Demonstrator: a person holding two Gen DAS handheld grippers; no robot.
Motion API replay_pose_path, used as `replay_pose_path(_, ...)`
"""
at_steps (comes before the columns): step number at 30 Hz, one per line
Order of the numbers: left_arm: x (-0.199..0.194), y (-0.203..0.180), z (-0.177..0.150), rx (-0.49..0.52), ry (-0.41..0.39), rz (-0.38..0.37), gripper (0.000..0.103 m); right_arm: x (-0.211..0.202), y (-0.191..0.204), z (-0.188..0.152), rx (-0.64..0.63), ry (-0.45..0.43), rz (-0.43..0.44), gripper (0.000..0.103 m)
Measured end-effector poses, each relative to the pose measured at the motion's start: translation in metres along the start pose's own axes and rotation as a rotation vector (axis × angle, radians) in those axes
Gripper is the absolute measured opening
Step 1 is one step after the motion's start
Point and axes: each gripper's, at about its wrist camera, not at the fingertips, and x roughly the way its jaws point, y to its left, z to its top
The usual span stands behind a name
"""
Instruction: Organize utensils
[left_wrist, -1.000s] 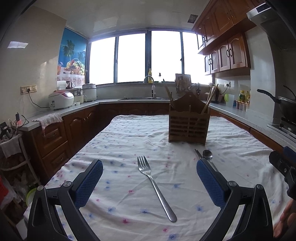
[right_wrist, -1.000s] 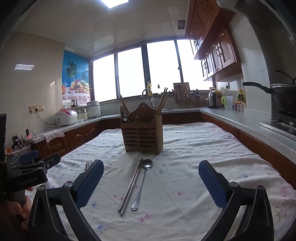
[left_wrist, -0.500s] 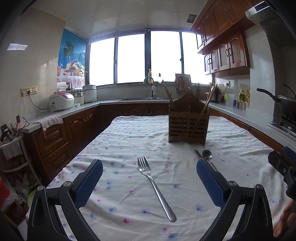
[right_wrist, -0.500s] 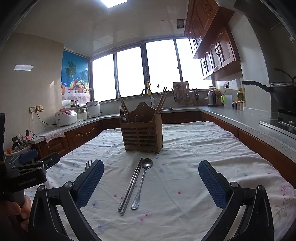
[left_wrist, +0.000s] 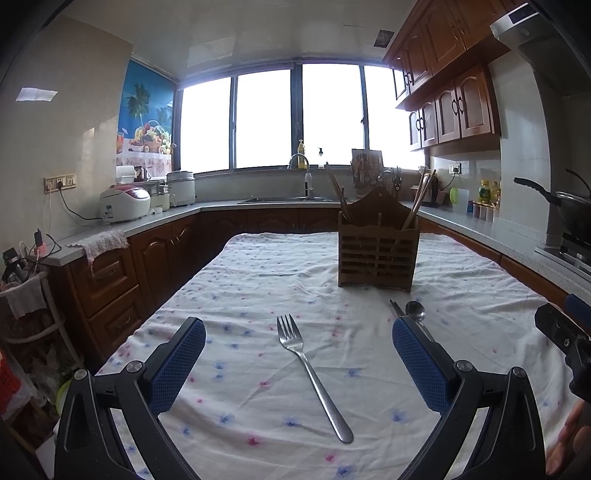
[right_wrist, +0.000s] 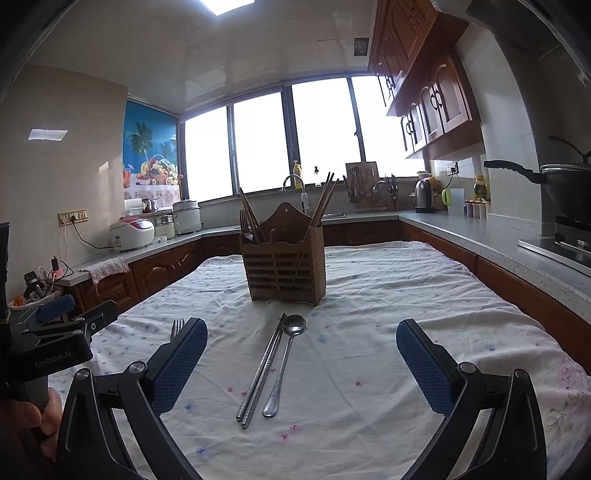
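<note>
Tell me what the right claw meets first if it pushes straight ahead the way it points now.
Probably the metal chopsticks and spoon, lying side by side on the tablecloth between the open right claw fingers. If it passes above them, the wooden utensil holder comes next; height is unclear.

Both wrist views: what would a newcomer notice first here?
A wooden caddy stands mid-table on the flowered cloth, chopsticks sticking out. Before it lie a spoon and metal chopsticks side by side, and a fork apart on the left. Both grippers are open, holding nothing.
</note>
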Motion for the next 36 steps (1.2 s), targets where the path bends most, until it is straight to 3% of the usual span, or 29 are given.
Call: replay_pose_path(36, 0.0021, -0.0011, 0.0013, 0.000, 0.003, -0.005, 0.102, 0.0012, 0.0020, -0.0017, 0.004, 0.009, 0.003, 0.103)
